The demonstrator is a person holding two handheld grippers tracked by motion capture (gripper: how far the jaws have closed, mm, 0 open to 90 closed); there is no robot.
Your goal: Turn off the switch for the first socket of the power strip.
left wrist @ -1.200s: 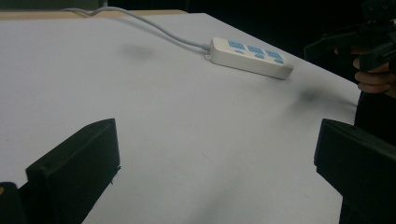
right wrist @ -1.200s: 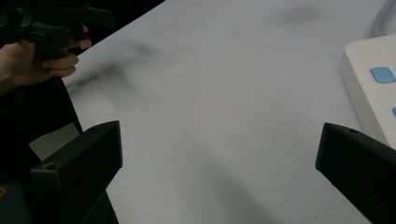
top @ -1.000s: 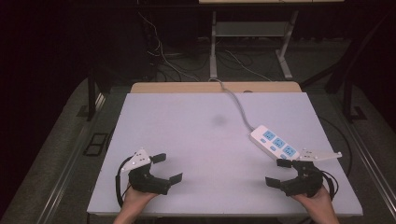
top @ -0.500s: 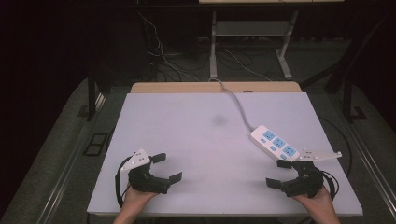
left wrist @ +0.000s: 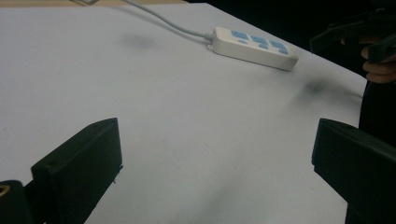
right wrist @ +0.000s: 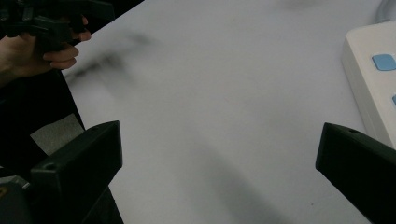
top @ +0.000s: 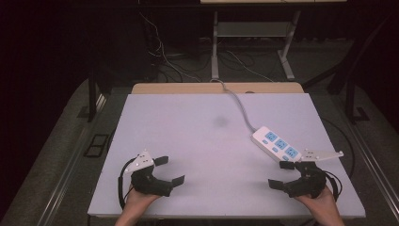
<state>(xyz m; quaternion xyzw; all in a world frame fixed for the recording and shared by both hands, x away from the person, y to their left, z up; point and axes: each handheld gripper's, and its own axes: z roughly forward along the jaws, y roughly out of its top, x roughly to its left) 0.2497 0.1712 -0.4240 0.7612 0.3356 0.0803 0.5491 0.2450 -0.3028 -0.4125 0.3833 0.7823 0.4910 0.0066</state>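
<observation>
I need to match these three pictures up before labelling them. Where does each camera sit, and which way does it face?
High view: above the near edge, looking forward and down on the table; both hands, left gripper, right gripper.
Left gripper view: rides the left gripper, facing the power strip.
Right gripper view: rides the right gripper, facing the other hand.
All share the power strip.

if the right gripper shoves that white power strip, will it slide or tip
The power strip lies flat and low on the smooth table, so it would probably slide rather than tip. Its hard casing looks stiff. The attached cord would likely drag, making it pivot.
</observation>
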